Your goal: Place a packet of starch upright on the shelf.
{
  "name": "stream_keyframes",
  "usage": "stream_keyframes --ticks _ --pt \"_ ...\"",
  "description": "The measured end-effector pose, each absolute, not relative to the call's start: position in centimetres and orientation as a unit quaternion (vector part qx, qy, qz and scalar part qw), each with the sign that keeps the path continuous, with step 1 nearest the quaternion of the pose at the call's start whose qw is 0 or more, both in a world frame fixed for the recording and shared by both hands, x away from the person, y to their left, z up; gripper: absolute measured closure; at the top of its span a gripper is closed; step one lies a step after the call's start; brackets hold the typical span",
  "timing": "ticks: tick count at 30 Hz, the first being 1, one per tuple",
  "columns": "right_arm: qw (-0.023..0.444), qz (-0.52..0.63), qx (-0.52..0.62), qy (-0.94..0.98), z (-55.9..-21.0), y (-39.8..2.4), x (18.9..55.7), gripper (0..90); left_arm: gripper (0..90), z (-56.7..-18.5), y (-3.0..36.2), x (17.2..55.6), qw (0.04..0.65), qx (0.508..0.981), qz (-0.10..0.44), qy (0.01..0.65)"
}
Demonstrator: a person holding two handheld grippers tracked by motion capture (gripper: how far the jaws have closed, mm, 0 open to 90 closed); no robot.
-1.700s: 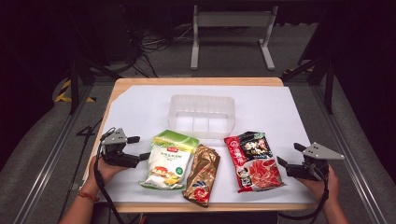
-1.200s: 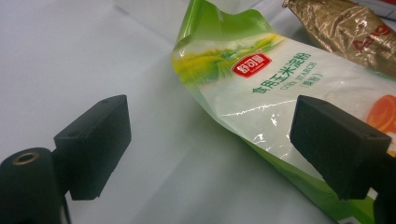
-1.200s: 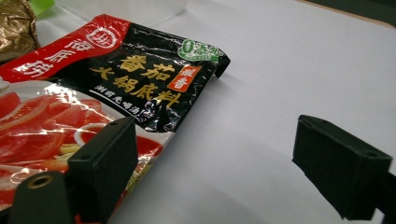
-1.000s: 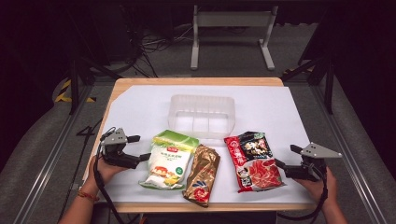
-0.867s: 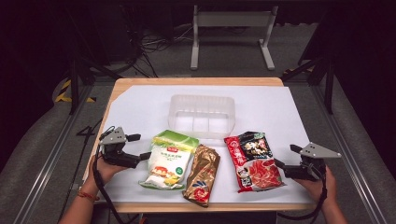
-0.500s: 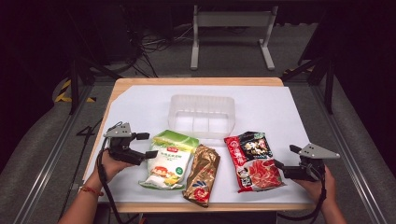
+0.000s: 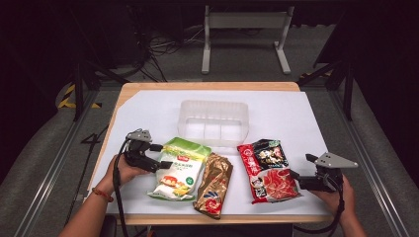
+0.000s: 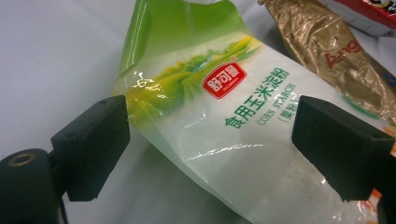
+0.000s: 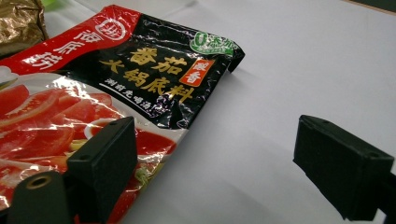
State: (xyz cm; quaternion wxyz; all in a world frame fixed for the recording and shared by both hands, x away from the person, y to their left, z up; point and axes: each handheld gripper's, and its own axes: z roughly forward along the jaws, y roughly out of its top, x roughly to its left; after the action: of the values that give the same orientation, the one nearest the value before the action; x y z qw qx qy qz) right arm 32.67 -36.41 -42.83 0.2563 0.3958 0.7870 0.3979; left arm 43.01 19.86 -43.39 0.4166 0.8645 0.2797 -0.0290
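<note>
My left gripper [image 7: 159, 155], jaws open, straddled the green-and-white corn starch pouch [image 7: 179, 169]; its long axis ran near-to-far across the table [image 7: 148, 106].

Corn starch pouch [image 8: 224, 116]: green-white, red logo. Middle pouch [image 7: 213, 183]: gold. Soup base packet [image 9: 116, 74]: red-black, tomato print. Bin [image 7: 213, 123]: clear.

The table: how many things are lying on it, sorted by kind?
Food packets: 3 (green and white corn starch bag, gold packet, red and black tomato packet)
Clear plastic tubs: 1
Total: 4
</note>
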Motion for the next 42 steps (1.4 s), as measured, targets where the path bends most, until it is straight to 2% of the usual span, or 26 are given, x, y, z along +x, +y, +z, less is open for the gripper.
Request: stream_keyframes --ticks 5,8,10,19,24,27,32,37,38,42 --pt "0.254 0.397 0.397 0.787 -42.9 -36.5 32.7 13.8 9.6 -43.7 19.5 44.0 0.42 0.861 -0.044 0.285" --pt "0.252 0.396 0.398 0.788 -42.9 -36.5 32.7 13.6 9.0 -44.1 19.4 44.6 0.395 0.862 -0.032 0.315" --pt "0.252 0.395 0.398 0.789 -43.0 -36.6 32.8 13.5 8.4 -44.2 19.8 44.8 0.404 0.855 -0.033 0.324" --pt "0.249 0.397 0.398 0.789 -43.0 -36.6 32.8 13.4 9.4 -44.9 17.8 44.7 0.401 0.868 -0.074 0.285" --pt "0.243 0.401 0.4 0.788 -43.0 -36.7 32.8 13.4 11.3 -44.8 16.8 44.8 0.396 0.873 -0.079 0.272" --pt "0.239 0.404 0.4 0.787 -43.0 -36.7 32.9 13.4 18.6 -44.9 17.1 44.6 0.407 0.869 -0.075 0.272" --pt "0.237 0.403 0.399 0.789 -43.1 -36.7 32.9 13.4 57.3 -45.0 17.2 44.0 0.426 0.865 -0.085 0.25" --pt "0.24 0.402 0.396 0.79 -43.0 -36.7 32.8 13.5 83.8 -44.7 17.1 43.7 0.419 0.871 -0.051 0.251" --pt "0.241 0.401 0.395 0.79 -43.0 -36.7 32.8 13.5 87.5 -44.5 17.3 43.5 0.421 0.871 -0.032 0.251" --pt "0.243 0.4 0.395 0.791 -43.0 -36.8 32.8 13.5 89.2 -44.2 17.3 42.9 0.417 0.874 -0.007 0.247"
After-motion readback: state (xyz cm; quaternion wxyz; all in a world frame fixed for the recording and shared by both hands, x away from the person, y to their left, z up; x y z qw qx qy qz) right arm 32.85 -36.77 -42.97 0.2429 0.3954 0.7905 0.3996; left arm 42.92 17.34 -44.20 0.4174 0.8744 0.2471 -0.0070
